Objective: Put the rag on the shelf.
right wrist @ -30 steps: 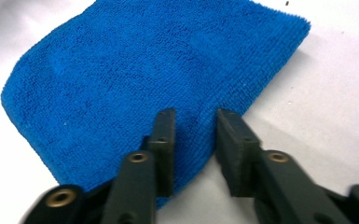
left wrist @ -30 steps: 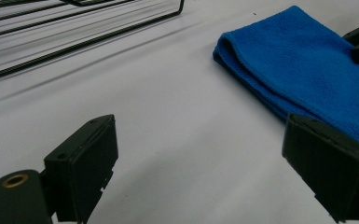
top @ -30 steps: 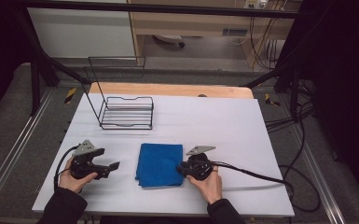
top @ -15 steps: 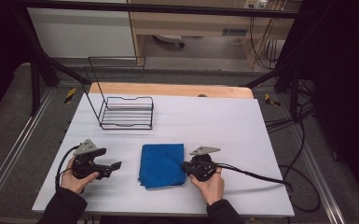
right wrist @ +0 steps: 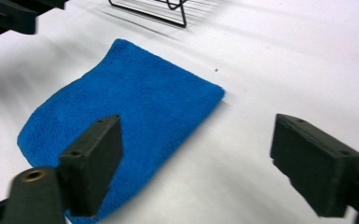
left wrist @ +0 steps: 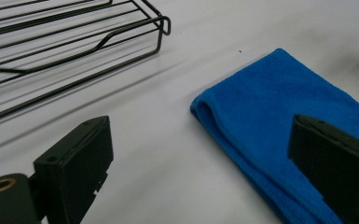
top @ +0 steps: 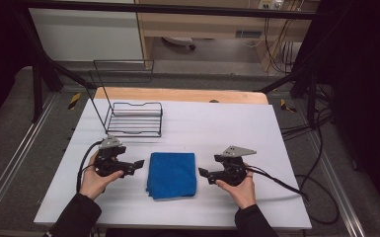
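Both hand-held grippers stand off the folded blue microfibre cloth (top: 171, 175), one at each side of it and neither touching it. On the cloth's right, the right hand-held gripper (top: 203, 174) has just been opening its jaws; they now stand wide apart with nothing between them, and in the right gripper view (right wrist: 214, 163) they hang above the white desk (top: 217, 128) with the cloth (right wrist: 121, 116) lying partly behind one of them. On the cloth's left, the left hand-held gripper (top: 138, 165) points toward the cloth, its jaws likewise spread wide and holding nothing; in the left gripper view (left wrist: 205, 168) one jaw stands over bare desk and the other in front of the cloth (left wrist: 279, 107). The cloth lies flat, folded to a near square with a rounded fold along one edge, on the near half of the desk, roughly midway between the person's two hands. Behind it, toward the far left of the desk and well apart from the cloth, sits a black wire rack (top: 133, 118) with an upright wire back. Black cables trail from each gripper, the right one running off across the desk toward its right edge.
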Available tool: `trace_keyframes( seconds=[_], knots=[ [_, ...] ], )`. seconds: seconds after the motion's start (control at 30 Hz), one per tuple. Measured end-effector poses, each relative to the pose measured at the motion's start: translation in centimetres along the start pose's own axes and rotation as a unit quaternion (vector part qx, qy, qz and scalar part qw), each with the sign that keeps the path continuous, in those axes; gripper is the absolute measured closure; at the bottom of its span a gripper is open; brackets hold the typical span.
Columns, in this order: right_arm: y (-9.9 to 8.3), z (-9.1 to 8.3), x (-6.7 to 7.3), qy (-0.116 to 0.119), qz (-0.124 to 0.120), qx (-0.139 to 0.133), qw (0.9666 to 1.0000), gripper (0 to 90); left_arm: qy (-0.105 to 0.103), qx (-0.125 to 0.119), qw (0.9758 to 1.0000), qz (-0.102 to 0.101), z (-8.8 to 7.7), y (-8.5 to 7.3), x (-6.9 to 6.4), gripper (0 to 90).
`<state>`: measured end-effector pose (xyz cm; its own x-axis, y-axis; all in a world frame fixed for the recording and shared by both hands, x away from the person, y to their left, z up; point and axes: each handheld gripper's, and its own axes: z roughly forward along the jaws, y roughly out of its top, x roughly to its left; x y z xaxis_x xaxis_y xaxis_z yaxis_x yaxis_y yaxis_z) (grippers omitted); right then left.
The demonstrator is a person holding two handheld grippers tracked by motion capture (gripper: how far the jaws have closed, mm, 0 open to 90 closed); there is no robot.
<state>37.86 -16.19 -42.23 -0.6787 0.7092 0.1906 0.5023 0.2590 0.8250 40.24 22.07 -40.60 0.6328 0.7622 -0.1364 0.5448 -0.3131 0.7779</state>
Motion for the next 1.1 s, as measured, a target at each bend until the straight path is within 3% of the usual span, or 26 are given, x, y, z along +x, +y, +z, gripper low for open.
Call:
trace_keyframes(
  seconds=[0.13,0.37,0.63,0.9,1.1],
  knots=[
    [-0.6,-0.8,-0.9,-0.001,0.008,-0.010,0.9999,10.2,0.006,0.016,0.9999,0.003,1.7,1.0,-0.3,13.9],
    [-1.4,-1.4,-1.5,-0.001,0.018,-0.005,0.9998,8.2,0.021,0.032,0.9991,-0.016,4.5,1.4,-0.2,30.7],
    [-1.5,-1.1,-1.5,0.001,0.014,0.008,0.9999,9.1,0.010,0.046,0.9982,-0.036,6.4,0.9,0.4,49.3],
    [-1.6,-0.8,-1.5,0.005,0.017,0.016,0.9997,9.3,0.012,0.060,0.9981,-0.013,7.5,0.8,-0.5,60.6],
    [-1.6,-0.8,-1.5,0.008,0.019,0.015,0.9997,9.3,0.013,0.060,0.9981,-0.009,8.0,0.9,-0.8,66.5]
  ],
)
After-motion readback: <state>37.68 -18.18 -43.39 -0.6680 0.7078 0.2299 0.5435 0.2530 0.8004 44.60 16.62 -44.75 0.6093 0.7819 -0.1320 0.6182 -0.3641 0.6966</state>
